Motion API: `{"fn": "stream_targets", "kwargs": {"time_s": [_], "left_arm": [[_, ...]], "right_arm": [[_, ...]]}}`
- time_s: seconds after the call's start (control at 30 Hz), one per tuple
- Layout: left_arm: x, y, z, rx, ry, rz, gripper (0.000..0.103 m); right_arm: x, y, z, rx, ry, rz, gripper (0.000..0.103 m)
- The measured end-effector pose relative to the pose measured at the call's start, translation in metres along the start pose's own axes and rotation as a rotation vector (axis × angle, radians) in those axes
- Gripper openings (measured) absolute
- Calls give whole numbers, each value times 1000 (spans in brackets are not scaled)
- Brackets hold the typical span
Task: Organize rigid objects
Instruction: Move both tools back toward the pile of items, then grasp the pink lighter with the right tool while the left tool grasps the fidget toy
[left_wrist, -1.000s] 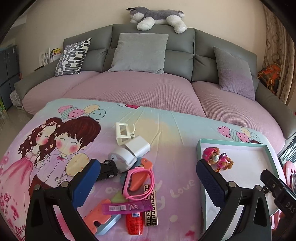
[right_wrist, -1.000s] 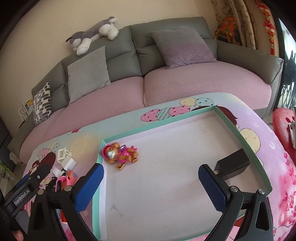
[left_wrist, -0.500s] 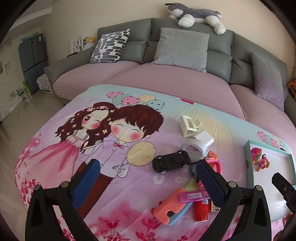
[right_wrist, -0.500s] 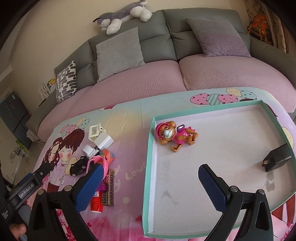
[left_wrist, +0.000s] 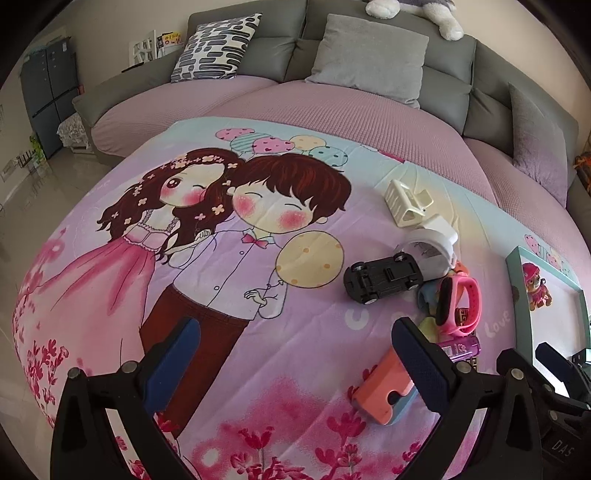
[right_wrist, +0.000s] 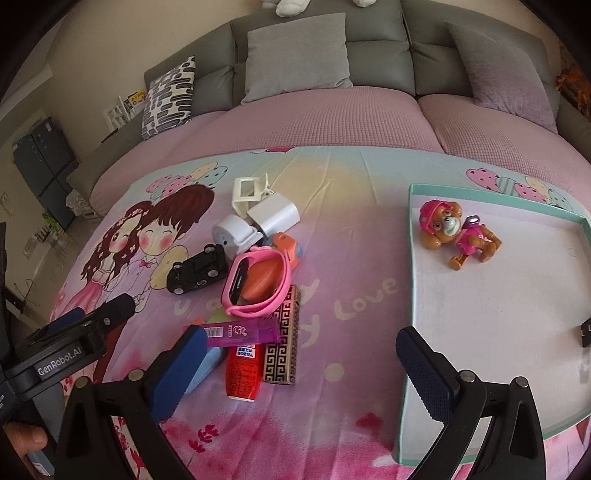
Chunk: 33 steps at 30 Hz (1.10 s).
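A pile of small objects lies on the cartoon tablecloth: a black toy car (right_wrist: 197, 271) (left_wrist: 384, 278), a pink watch (right_wrist: 255, 284) (left_wrist: 460, 304), a purple tube (right_wrist: 242, 332), a red tube (right_wrist: 242, 373), a patterned box (right_wrist: 284, 343), a white charger (right_wrist: 273, 216) and a cream clip (left_wrist: 406, 206). A teal-rimmed tray (right_wrist: 410, 280) on the right holds a pup figure (right_wrist: 456, 232) and a black adapter (right_wrist: 586, 334). My right gripper (right_wrist: 299, 373) is open above the pile's near edge. My left gripper (left_wrist: 295, 363) is open, left of the pile.
A grey sofa with pink seat covers and cushions (right_wrist: 297, 55) curves behind the table. The left gripper's body (right_wrist: 70, 350) sits at the left of the right wrist view. A dark cabinet (left_wrist: 48, 99) stands at far left by the floor.
Both grippers swung left. The right one left the tray and now faces the pile; the left one now faces the cartoon couple. Both stayed open and empty.
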<state>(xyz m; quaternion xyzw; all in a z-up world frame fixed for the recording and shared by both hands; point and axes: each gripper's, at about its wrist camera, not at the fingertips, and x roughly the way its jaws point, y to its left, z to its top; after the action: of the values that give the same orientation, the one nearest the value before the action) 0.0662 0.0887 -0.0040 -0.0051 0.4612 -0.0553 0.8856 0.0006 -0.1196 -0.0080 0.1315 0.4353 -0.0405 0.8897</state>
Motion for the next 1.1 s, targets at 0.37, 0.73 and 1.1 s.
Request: {"fn": "stream_targets", "kwargs": {"time_s": [0.37, 0.73, 1.1], "left_arm": [[21, 31, -5, -81, 65, 22, 103], [37, 36, -7, -93, 110, 2, 103], [44, 22, -8, -31, 131, 14, 103]], "right_arm": [[33, 47, -11, -108, 42, 20, 103], [49, 59, -13, -143, 53, -15, 101], [45, 57, -12, -143, 37, -30, 84]]}}
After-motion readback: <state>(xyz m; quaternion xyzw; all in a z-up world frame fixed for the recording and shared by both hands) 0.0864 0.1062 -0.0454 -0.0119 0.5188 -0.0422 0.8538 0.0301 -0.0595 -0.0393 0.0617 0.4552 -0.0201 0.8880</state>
